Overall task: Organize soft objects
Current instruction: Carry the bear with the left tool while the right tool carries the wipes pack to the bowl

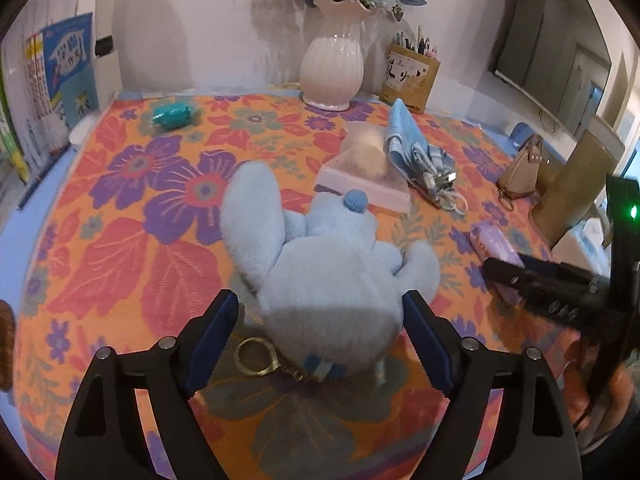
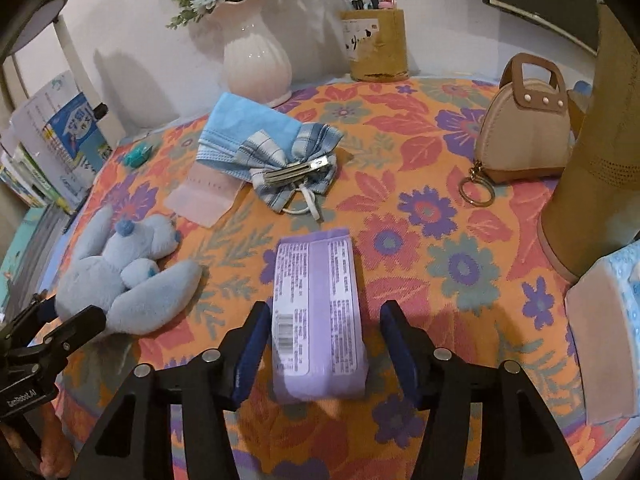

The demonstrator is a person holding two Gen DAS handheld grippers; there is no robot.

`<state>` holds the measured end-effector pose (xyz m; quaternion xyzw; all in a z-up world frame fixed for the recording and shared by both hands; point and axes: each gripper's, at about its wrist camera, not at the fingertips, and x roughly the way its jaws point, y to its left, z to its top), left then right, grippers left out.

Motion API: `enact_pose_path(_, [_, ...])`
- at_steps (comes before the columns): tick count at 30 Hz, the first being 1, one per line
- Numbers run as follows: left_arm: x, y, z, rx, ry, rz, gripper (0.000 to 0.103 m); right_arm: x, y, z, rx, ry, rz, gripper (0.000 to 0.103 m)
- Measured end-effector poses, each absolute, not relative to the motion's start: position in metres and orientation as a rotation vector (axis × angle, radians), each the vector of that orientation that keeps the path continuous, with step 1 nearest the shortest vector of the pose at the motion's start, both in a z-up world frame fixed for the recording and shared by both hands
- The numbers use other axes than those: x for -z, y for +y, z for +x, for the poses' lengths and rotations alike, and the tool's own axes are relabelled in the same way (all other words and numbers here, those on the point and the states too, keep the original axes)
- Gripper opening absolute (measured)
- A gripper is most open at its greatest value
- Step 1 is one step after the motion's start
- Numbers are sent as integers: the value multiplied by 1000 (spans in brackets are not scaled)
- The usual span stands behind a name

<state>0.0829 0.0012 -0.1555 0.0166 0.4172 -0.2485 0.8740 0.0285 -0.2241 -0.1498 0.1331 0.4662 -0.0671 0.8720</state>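
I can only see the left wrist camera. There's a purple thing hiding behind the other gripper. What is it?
Observer: A soft purple pack, lying flat with its white barcode label facing up.
Operator: Is the other gripper squeezing it?
Observer: No. The right gripper has one of its fingers on each side of the pack, with a gap on both sides.

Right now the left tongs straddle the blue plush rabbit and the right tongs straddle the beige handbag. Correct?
Not quite. The right tongs straddle the purple tissue pack, as the right wrist view shows; the beige handbag sits apart. The left tongs do straddle the blue plush rabbit.
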Motion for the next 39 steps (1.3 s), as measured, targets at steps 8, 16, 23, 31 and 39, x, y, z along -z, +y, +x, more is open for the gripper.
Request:
enact_pose_path(8, [139, -16, 53, 560, 790, 91, 58, 142, -215, 12, 134, 955, 218, 38])
enact_pose_path(16, [81, -36, 17, 660, 646, 77, 58, 78, -224, -17, 129, 874, 239, 38])
enact_pose_path(23, [40, -72, -10, 848, 582, 30, 58, 22, -238, -56, 185, 791, 264, 38])
enact_pose_path(31, [8, -131, -52, 1082, 537, 79, 58, -30, -289, -110, 360, 711, 329, 38])
enact_pose_path(39, [-4, -176, -72, 1241, 567, 132, 58, -42, -339, -146, 570, 664, 363, 38])
